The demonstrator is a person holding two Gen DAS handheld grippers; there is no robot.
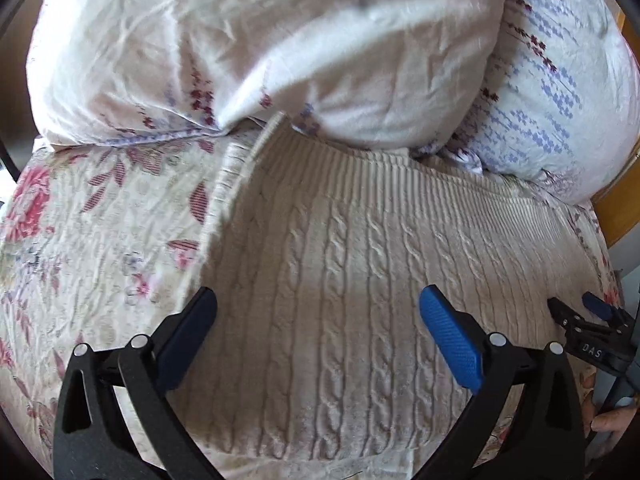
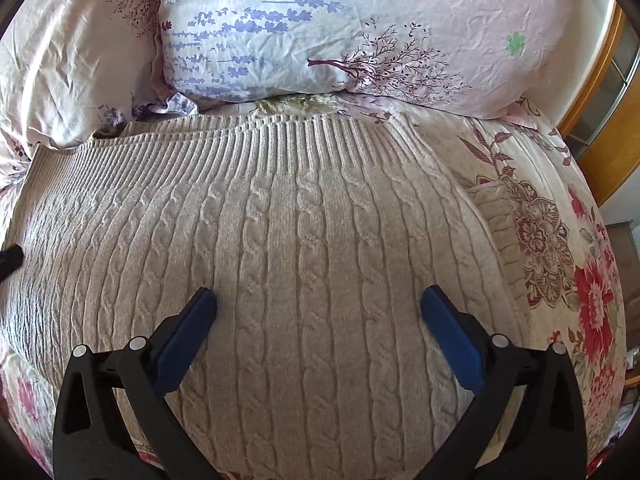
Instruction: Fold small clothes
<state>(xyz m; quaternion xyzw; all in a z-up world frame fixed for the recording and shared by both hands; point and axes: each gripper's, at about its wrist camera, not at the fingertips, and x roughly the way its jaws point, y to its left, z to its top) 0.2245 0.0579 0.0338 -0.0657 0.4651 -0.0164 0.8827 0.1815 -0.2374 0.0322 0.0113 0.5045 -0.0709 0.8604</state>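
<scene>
A beige cable-knit sweater lies flat on the floral bedspread, its ribbed hem toward the pillows. My left gripper is open and empty, hovering over the sweater's left part. My right gripper is open and empty over the sweater near its middle. The right gripper also shows at the right edge of the left wrist view. A folded-in sleeve cuff peeks out at the sweater's right edge.
Two pillows lie behind the sweater: a pale pink one and a lavender-print one. A pink pillow lies at the right. A wooden frame stands at the far right, past the bed edge.
</scene>
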